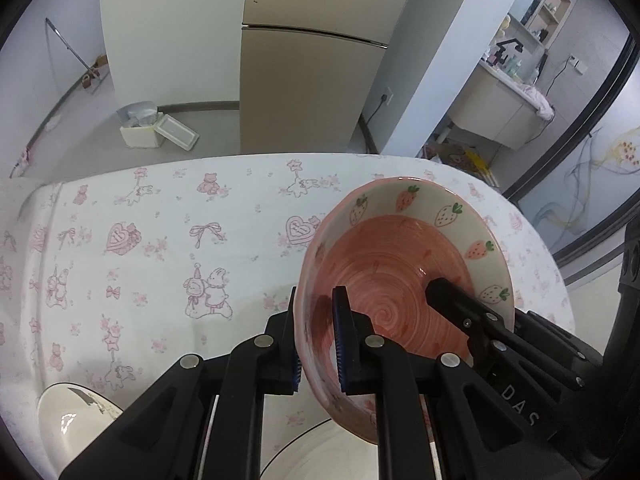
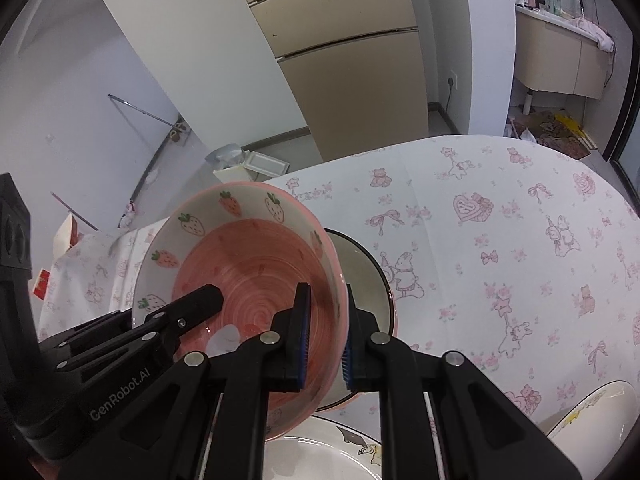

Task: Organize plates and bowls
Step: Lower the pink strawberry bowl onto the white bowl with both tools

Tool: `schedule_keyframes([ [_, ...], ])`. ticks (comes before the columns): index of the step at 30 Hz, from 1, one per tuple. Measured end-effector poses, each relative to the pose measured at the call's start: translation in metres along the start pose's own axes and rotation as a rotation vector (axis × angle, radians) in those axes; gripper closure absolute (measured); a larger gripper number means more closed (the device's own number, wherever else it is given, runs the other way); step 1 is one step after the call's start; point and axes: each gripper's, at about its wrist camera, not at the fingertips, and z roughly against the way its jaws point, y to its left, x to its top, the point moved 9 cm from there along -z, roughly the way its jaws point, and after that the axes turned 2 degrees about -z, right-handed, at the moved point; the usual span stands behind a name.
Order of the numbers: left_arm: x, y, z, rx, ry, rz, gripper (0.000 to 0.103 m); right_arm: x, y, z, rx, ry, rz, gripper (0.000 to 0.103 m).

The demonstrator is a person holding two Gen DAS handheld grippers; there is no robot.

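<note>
The right claw (image 2: 324, 344) pinches the near wall of a pink ceramic bowl with painted strawberries (image 2: 240, 268), tilted above the counter's white cloth with pink prints (image 2: 500, 240). The left claw (image 2: 208, 296) reaches in opposite. A black-rimmed white bowl (image 2: 368, 280) sits just behind.

Both grippers, left (image 1: 319, 338) and right (image 2: 325, 334), angle downward, jaws clamped.

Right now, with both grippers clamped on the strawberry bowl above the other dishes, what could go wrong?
1. The left gripper and right gripper each pinch only a thin stretch of the strawberry bowl's rim; the tilted bowl could slip.
2. A white plate lies directly below; lowering too hard might chip either one.
3. The dark-rimmed bowl sits close behind the right fingers, so they may knock it.
</note>
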Motion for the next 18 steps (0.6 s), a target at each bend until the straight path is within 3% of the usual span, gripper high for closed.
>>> schedule_keyframes([
  [9, 0.0, -0.004, -0.008, -0.007, 0.005, -0.02, 0.09, 0.002, -0.002, 0.002, -0.058, -0.023, 0.031, 0.089],
  [14, -0.001, -0.005, -0.008, 0.075, -0.009, -0.06, 0.089, 0.001, -0.002, 0.001, -0.059, -0.014, 0.053, 0.089],
  [18, -0.002, -0.004, -0.011, 0.06, 0.002, -0.057, 0.089, 0.001, -0.002, -0.001, -0.072, -0.015, 0.073, 0.09],
])
